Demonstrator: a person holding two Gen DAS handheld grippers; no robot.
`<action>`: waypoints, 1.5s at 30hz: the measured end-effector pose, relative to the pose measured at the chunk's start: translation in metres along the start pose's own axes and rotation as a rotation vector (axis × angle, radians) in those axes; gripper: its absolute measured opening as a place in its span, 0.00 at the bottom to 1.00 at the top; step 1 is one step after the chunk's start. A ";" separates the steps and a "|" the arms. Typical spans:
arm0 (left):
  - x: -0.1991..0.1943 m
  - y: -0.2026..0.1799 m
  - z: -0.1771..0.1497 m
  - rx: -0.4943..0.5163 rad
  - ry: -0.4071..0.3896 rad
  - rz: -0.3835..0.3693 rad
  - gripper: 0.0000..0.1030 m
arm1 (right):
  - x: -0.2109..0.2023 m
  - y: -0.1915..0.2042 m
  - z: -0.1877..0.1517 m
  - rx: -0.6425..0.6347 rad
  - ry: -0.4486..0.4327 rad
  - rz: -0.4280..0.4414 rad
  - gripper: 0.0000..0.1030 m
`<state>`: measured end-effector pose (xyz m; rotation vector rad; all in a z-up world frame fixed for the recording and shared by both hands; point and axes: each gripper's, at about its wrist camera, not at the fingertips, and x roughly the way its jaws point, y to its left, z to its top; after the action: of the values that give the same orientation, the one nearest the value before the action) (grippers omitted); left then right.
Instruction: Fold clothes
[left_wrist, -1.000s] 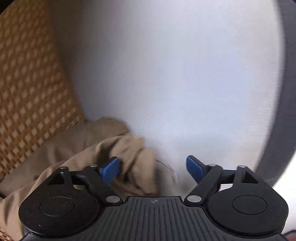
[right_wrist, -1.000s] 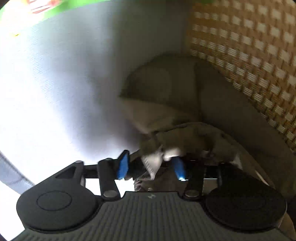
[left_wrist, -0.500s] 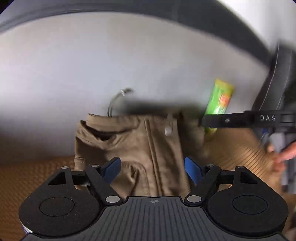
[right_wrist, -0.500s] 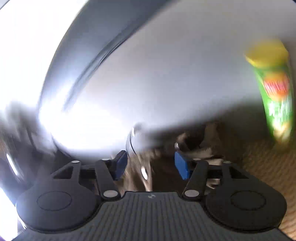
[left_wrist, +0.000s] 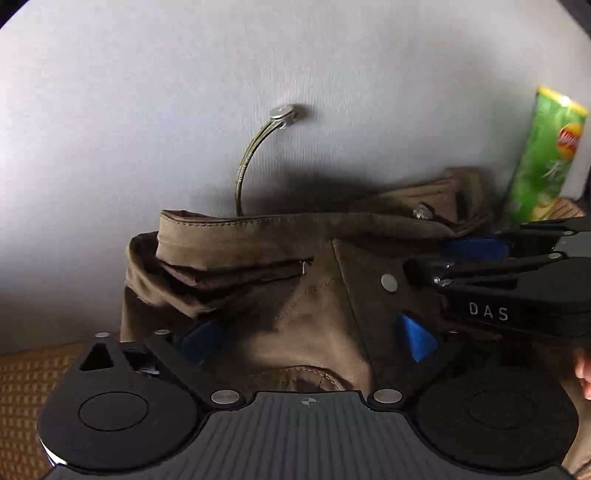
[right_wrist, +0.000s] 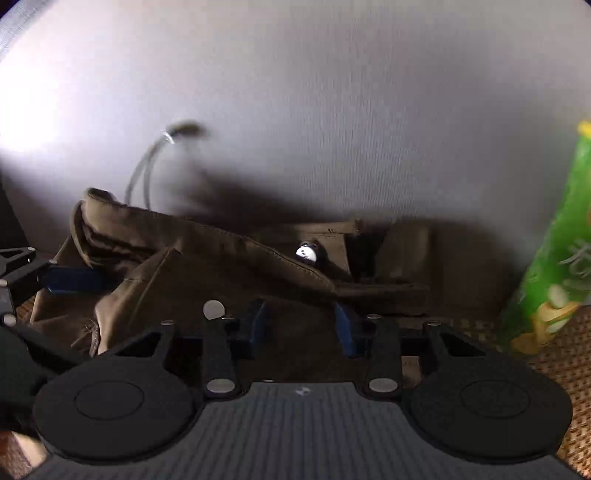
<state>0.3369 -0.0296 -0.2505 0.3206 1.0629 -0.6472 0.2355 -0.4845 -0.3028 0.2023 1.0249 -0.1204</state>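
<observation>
Brown trousers (left_wrist: 280, 295) lie with the waistband along the far side, half on a pale cloth surface (left_wrist: 258, 55) and half on a woven mat (left_wrist: 29, 376). My left gripper (left_wrist: 308, 341) hovers over the seat of them, its jaws opening wide, with cloth under the gap and nothing pinched. From the right, my right gripper (left_wrist: 443, 256) reaches over the waistband corner. In its own view the right gripper (right_wrist: 301, 326) is closing, with trousers (right_wrist: 192, 258) fabric lying between the pads but not visibly pressed. The left gripper's pad (right_wrist: 74, 278) shows at the left edge.
A green crisp tube (left_wrist: 543, 155) (right_wrist: 557, 258) stands upright just right of the trousers. A drawstring cord (left_wrist: 255, 155) with a metal end curls out beyond the waistband. A silver snap (left_wrist: 389, 283) sits near the fly. A person's fingertip (left_wrist: 583, 369) shows at the right edge.
Both views have rolled round, so the bunched trousers at the side now lie across the middle. The left jaws stand wider, the right jaws narrower. The right gripper has come in beside the left.
</observation>
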 end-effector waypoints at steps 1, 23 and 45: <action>0.007 0.000 0.000 0.010 -0.003 0.012 1.00 | 0.009 -0.001 0.001 0.009 0.019 -0.002 0.44; -0.084 0.042 -0.079 -0.116 -0.018 0.046 0.94 | -0.063 -0.012 -0.036 -0.012 -0.064 0.122 0.58; -0.101 0.082 -0.120 -0.382 -0.080 -0.038 0.94 | -0.048 -0.015 -0.050 0.113 0.007 0.135 0.70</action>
<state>0.2708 0.1321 -0.2221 -0.0565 1.0927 -0.4733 0.1662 -0.4878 -0.2884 0.3739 1.0098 -0.0554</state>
